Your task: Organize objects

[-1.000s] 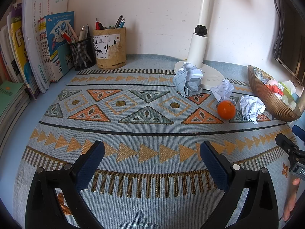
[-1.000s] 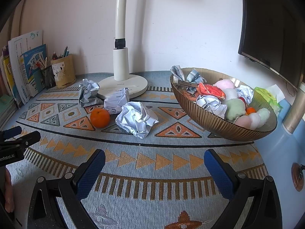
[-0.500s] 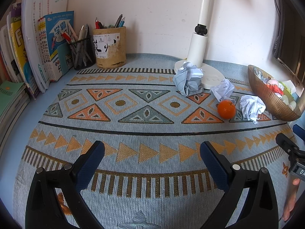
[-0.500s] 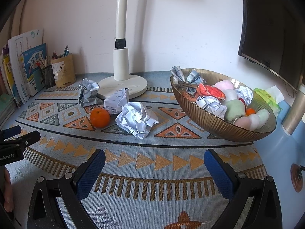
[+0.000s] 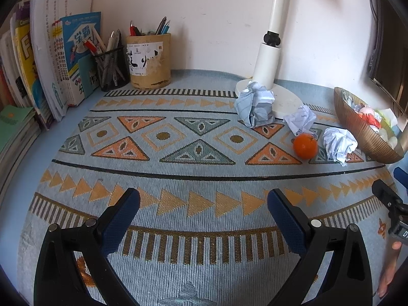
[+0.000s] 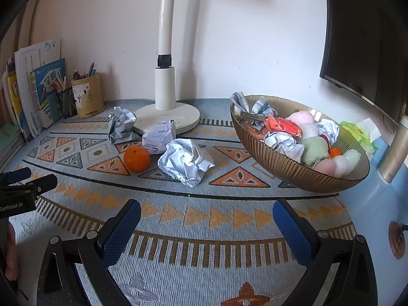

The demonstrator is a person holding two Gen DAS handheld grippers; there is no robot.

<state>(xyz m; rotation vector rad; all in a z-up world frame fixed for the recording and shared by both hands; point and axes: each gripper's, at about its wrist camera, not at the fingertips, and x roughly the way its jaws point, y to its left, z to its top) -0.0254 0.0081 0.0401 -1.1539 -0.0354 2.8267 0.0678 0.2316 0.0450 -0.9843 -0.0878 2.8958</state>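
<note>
An orange (image 6: pixel 137 158) (image 5: pixel 305 145) lies on the patterned mat among three crumpled paper balls: a white one (image 6: pixel 185 161) (image 5: pixel 338 144) right of it, a smaller one (image 6: pixel 159 138) (image 5: pixel 300 121) behind it, and a bluish one (image 6: pixel 120 125) (image 5: pixel 255 103) against the lamp base. A ribbed brown bowl (image 6: pixel 285 170) (image 5: pixel 362 132) at the right holds paper, cloth and soft round items. My right gripper (image 6: pixel 206 223) hangs open over the mat in front of the white ball. My left gripper (image 5: pixel 203 214) is open too, low over the mat's near middle, empty.
A white lamp (image 6: pixel 166 84) (image 5: pixel 267 63) stands at the back. Two pen holders (image 5: pixel 149 60) and upright books (image 5: pixel 51 58) fill the back left. A dark monitor (image 6: pixel 362 38) hangs at the right. A green packet (image 6: pixel 357 132) lies behind the bowl.
</note>
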